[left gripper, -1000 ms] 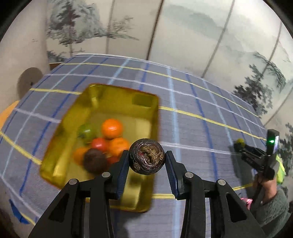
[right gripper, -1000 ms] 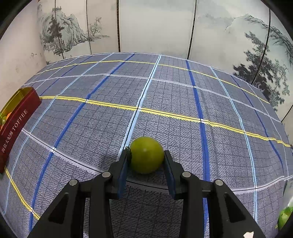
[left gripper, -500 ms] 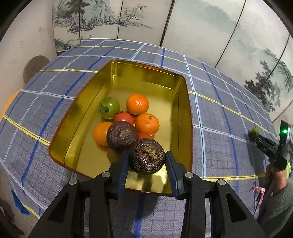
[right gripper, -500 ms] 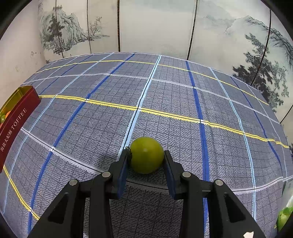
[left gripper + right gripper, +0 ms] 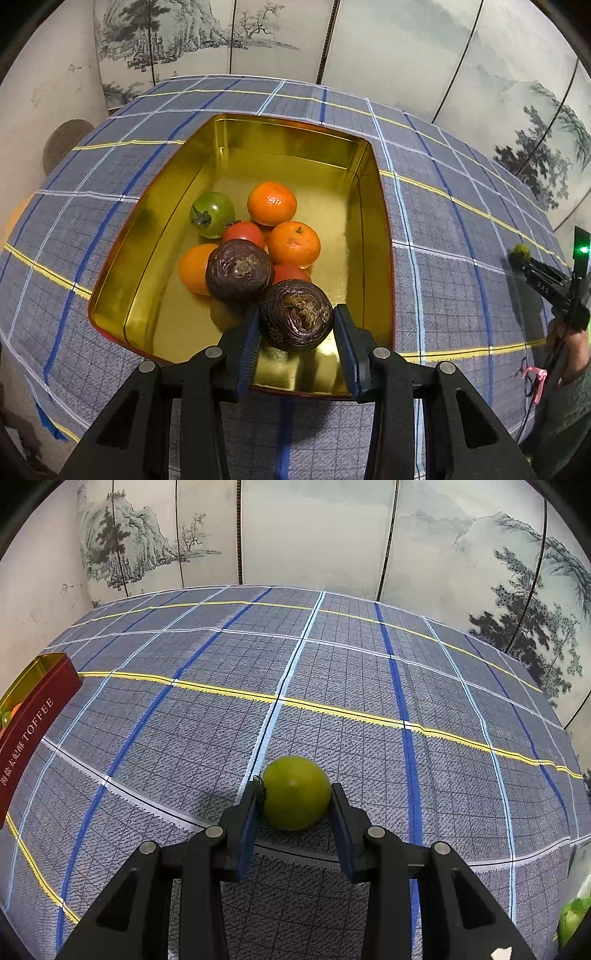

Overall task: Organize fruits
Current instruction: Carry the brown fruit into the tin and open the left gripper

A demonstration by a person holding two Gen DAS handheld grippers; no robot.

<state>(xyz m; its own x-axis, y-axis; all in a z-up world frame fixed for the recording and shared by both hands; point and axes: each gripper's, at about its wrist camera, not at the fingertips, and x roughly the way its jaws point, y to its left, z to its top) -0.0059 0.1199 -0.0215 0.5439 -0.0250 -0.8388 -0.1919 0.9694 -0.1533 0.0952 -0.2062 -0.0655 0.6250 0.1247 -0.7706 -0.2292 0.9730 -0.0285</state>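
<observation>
My left gripper (image 5: pixel 296 325) is shut on a dark wrinkled purple fruit (image 5: pixel 296 315), held low over the near end of the gold tin (image 5: pixel 373 229). Inside the tin lie a second dark purple fruit (image 5: pixel 239 270), three oranges, two red tomatoes and a green tomato (image 5: pixel 212 214). My right gripper (image 5: pixel 293 805) is shut on a round yellow-green fruit (image 5: pixel 295 792) just above the checked cloth (image 5: pixel 332 672). The right gripper (image 5: pixel 524 258) also shows at the far right of the left wrist view, with a hand on it.
The tin's red side, lettered TOFFEE (image 5: pixel 33 731), sits at the left edge of the right wrist view. A bag with green fruit (image 5: pixel 572 915) peeks in at the bottom right. Painted folding screens (image 5: pixel 314 531) stand behind the table.
My left gripper has carried the dark fruit forward and down over the tin, which now fills more of the view. The right gripper and its green fruit have not moved.
</observation>
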